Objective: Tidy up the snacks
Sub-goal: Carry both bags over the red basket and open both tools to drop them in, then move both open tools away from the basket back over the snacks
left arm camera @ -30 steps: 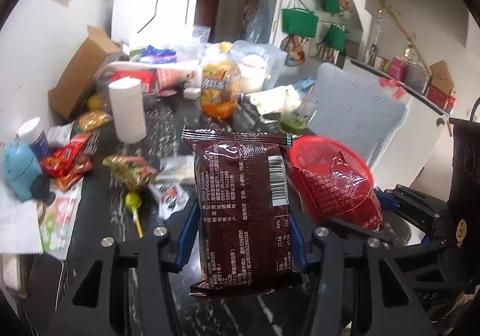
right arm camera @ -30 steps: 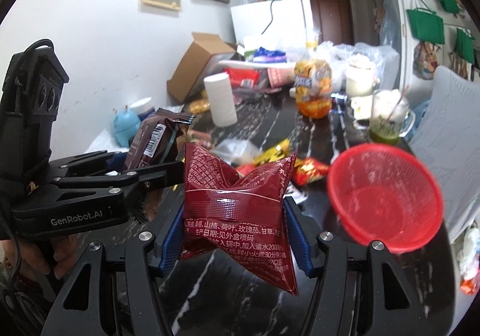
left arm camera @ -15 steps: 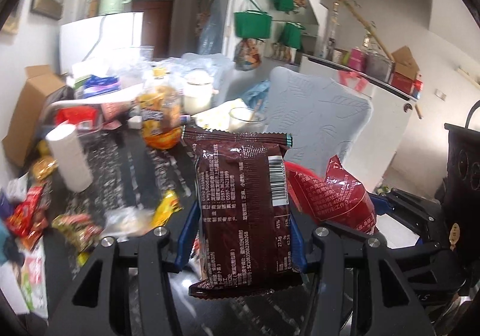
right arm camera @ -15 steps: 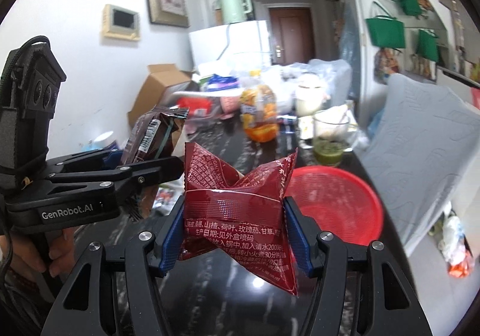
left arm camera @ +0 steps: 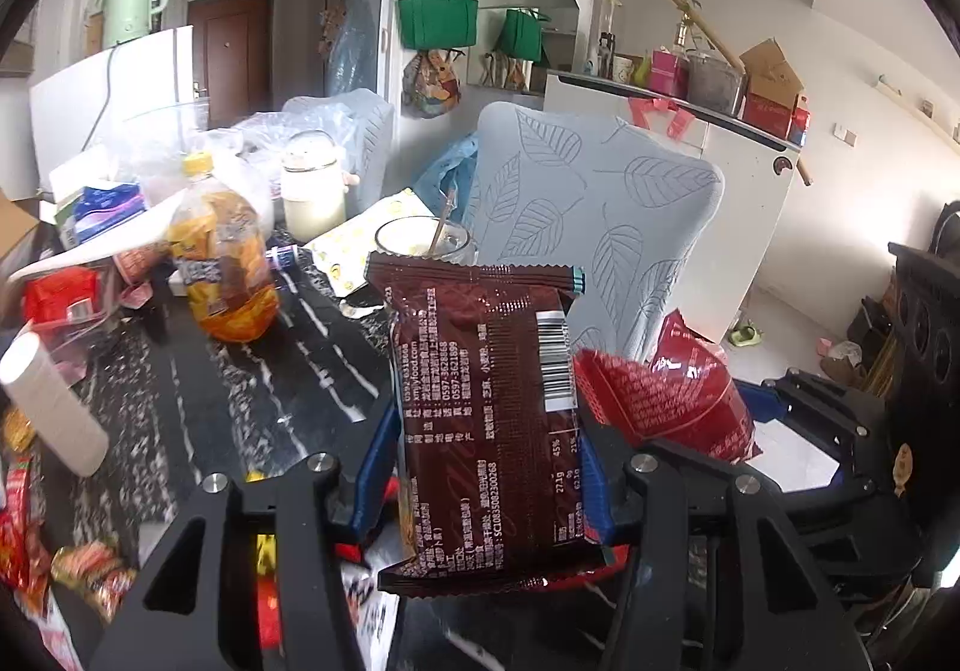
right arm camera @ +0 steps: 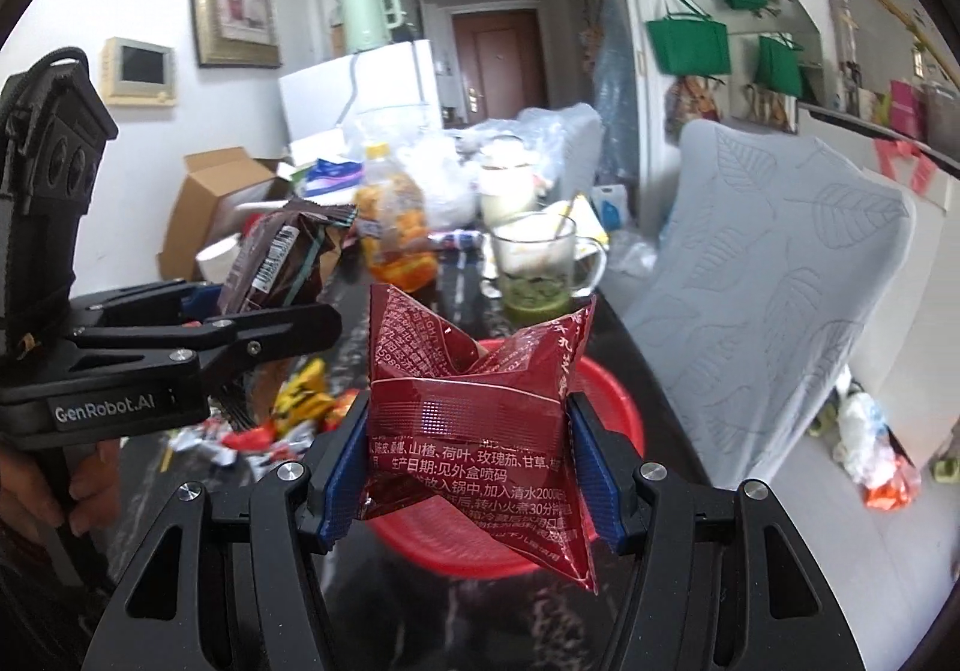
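A cluttered black marble-patterned table (left arm camera: pixel 252 389) is being worked over; a crinkled red foil packet (right arm camera: pixel 480 419) is being clamped by the right gripper (right arm camera: pixel 468 461) above a red mesh basket (right arm camera: pixel 624 419) at 3 o'clock, a dark brown wrapped snack pack (left arm camera: pixel 486 419) by the left gripper (left arm camera: pixel 486 467).

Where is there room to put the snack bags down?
The red basket looks empty. The dark tabletop is bare between the orange bottle and paper roll. Loose wrapped snacks crowd the left side.
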Demonstrator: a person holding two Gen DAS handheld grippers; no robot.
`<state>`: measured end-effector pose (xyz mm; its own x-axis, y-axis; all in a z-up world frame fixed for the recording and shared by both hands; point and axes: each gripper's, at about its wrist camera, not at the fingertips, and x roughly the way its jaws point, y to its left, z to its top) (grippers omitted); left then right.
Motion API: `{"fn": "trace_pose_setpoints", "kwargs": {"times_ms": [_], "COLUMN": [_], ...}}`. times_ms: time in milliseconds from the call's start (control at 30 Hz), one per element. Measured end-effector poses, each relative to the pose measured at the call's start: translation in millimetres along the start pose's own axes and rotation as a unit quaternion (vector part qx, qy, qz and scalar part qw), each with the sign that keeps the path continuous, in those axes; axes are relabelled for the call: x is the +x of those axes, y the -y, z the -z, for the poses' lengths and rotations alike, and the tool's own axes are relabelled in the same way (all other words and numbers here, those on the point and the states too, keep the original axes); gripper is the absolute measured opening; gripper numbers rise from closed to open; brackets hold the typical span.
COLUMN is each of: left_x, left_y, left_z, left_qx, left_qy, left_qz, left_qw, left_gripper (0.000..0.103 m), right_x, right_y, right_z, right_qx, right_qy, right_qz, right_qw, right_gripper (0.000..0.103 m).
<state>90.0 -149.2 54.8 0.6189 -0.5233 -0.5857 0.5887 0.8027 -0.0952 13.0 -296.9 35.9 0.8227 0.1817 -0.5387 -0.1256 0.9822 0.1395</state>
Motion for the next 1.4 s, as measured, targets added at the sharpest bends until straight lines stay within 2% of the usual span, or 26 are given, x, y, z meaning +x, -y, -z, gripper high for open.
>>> {"fn": "trace_pose_setpoints", "kwargs": {"times_ms": [367,567,700,733,800,833,1167,1400], "left_x": [56.9,79.5,87.0,87.3,87.3,85.4,65.4,33.4], "left_y": [0.0,-4.7,-6.9,-7.1,-7.4,-7.7,-2.7,-4.3], "left_z": [-13.5,-8.6,-6.9,-6.6,-5.7,-5.2,-2.5,1.2], "left_qx": [0.022,0.007,-0.004,-0.007,-0.009,-0.012,-0.007,-0.016], "left_qy": [-0.031,-0.064,-0.084,-0.086,-0.089,-0.085,-0.078,-0.057], "left_qz": [0.0,0.016,0.002,-0.001,-0.011,-0.014,-0.03,-0.061], "left_qw": [0.9993,0.9978,0.9965,0.9963,0.9959,0.9962,0.9965,0.9964], "left_gripper": [0.051,0.051,0.054,0.057,0.081,0.083,0.083,0.083], "right_x": [43.6,54.9,56.4,56.4,55.0,52.5,36.9,24.9], "right_y": [31.0,37.6,37.9,37.9,38.0,38.4,37.8,24.1], "right_z": [-8.6,-5.9,-4.4,-4.2,-5.3,-5.6,-4.3,-8.2], "right_qx": [0.014,0.019,0.016,0.017,0.02,0.021,0.026,0.007], "right_qy": [-0.027,-0.044,-0.051,-0.051,-0.05,-0.047,-0.04,-0.029], "right_qz": [0.028,0.024,0.018,0.017,0.018,0.021,0.036,0.022], "right_qw": [0.999,0.999,0.998,0.998,0.998,0.998,0.998,0.999], "right_gripper": [0.062,0.064,0.068,0.069,0.069,0.069,0.069,0.069]}}
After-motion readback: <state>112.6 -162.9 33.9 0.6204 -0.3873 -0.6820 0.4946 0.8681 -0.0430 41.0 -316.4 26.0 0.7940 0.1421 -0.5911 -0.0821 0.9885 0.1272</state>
